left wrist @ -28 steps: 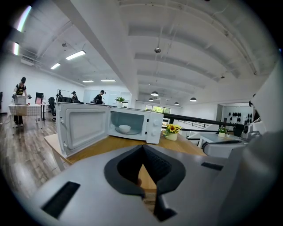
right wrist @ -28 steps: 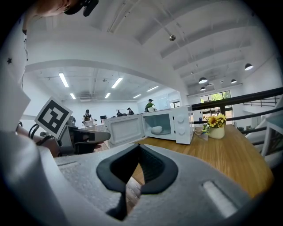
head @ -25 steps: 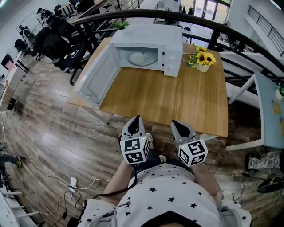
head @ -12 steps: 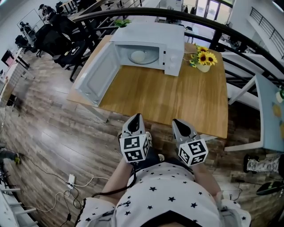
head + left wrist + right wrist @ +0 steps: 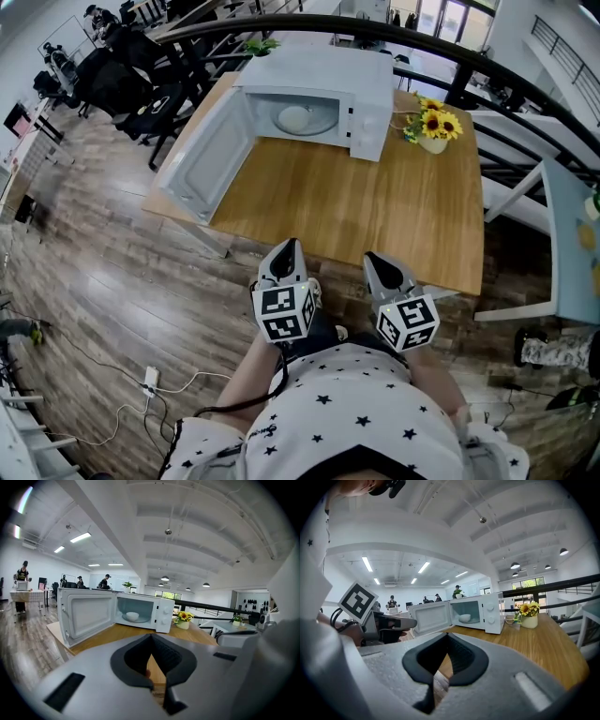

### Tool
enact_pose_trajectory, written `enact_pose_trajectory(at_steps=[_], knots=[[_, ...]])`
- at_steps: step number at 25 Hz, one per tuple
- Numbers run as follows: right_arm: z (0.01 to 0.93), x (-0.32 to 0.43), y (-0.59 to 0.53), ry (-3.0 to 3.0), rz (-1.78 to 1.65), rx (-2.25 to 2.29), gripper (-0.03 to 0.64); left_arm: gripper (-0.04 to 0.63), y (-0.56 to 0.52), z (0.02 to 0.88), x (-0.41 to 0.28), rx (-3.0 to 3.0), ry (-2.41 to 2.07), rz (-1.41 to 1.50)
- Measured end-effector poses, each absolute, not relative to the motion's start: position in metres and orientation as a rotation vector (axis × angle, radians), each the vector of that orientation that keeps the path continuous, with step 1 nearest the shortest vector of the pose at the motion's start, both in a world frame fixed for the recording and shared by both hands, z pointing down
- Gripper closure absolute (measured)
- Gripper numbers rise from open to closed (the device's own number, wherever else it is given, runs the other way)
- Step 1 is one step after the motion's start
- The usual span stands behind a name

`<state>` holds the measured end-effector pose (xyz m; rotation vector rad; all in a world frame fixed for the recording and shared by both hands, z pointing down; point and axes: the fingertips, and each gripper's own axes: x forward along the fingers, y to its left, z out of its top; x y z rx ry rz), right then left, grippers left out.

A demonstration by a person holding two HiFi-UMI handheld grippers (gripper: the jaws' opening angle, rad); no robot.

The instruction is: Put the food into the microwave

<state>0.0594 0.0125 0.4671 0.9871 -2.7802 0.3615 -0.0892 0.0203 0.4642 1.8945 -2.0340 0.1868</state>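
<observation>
The white microwave (image 5: 319,70) stands at the far side of the wooden table (image 5: 375,206), its door (image 5: 202,155) swung wide to the left. Inside it, on the turntable, sits a white bowl (image 5: 293,119); what it holds cannot be seen. Both gripper views also show the microwave (image 5: 161,613) (image 5: 487,611) and the bowl (image 5: 132,616) (image 5: 465,618). My left gripper (image 5: 286,248) and right gripper (image 5: 375,260) are held side by side close to my body, short of the table's near edge. Both point at the table, jaws closed together with nothing between them.
A pot of sunflowers (image 5: 431,127) stands to the right of the microwave. A dark curved railing (image 5: 487,66) runs behind the table. Black chairs (image 5: 141,103) are at the far left, a white table (image 5: 572,234) at the right, and cables (image 5: 150,384) on the wooden floor.
</observation>
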Motion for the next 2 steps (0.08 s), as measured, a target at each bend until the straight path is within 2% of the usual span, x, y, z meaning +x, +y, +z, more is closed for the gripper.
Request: enact_pose_trajectory(at_steps=[2], knots=[[0.4671,0.0592,0.0115,-2.779,0.361,0.985,0.612,0.592,0.0184,0.4633,-0.0894,1.893,-2.036,0.185]])
